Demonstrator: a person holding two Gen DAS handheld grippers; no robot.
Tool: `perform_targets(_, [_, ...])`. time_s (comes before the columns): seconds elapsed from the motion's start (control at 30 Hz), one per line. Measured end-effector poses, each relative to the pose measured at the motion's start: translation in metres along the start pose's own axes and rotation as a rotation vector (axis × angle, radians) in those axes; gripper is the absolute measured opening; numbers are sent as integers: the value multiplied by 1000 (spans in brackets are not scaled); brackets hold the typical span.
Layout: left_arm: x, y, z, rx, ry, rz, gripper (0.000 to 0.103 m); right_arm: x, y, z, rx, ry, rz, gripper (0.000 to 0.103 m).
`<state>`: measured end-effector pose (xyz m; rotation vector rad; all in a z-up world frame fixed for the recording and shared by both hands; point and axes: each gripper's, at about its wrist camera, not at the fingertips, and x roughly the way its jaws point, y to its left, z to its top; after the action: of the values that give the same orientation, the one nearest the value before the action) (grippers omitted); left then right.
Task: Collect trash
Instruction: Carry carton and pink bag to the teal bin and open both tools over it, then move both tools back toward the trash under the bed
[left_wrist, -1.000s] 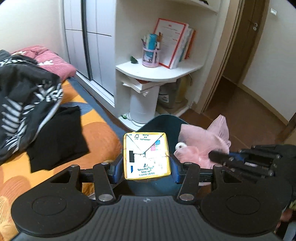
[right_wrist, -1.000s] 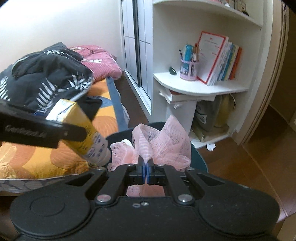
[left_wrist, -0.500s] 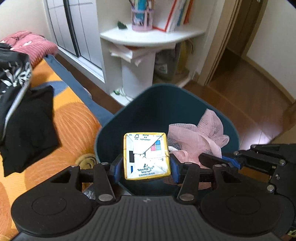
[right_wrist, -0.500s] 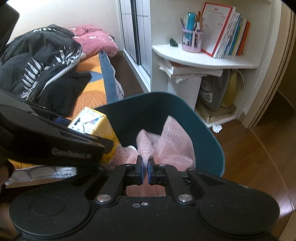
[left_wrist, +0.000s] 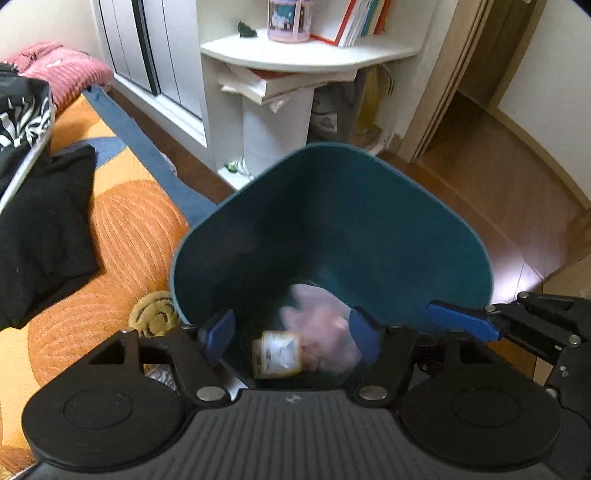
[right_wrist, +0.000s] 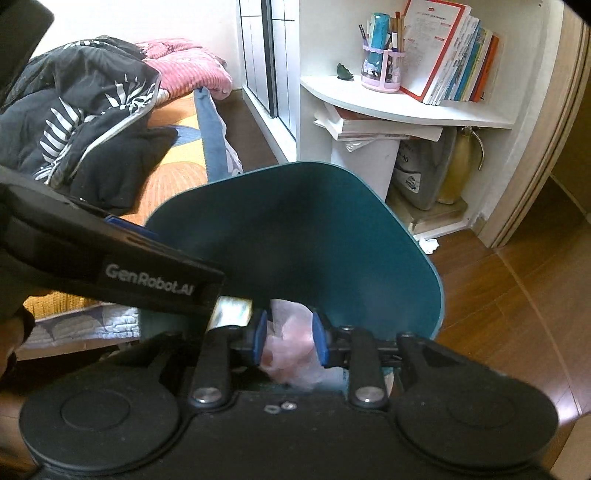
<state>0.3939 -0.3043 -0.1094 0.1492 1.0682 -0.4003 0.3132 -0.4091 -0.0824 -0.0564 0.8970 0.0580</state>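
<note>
Above the teal bin (left_wrist: 388, 221), the left gripper (left_wrist: 291, 328) and right gripper (right_wrist: 289, 338) have just been opening and now stand open, so the yellow carton (left_wrist: 276, 354) and pink mesh (left_wrist: 321, 332), clamped a second ago, fall blurred inside it, meaning both pieces are collected.

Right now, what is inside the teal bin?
Inside the teal bin are a yellow drink carton and pink mesh netting, both blurred. The bin's floor is mostly covered by them and by the gripper bodies.
</note>
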Motion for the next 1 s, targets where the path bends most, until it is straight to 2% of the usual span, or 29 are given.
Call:
perform_targets(0.1, [-12,-2,-3,11,-17,2,68,-10,0,0,13,-7,7,29])
perform_targets(0.17, [-21,-2,-6,14,-30,-1,68,-19,1,-1,18,-19,13,35])
perform_targets(0.43, [-71,8,-28,-7,-79,-5,68,-65,14,-2,6,-75,47,38])
perform_targets(0.73, [-137,26,-63,-38,-141,6,68,-114,48,-6,-52,-130,97,39])
perform_targets(1.0, [-188,59,-103,-78,-178,39,68,-145,94,-12,-125,-163,185,40])
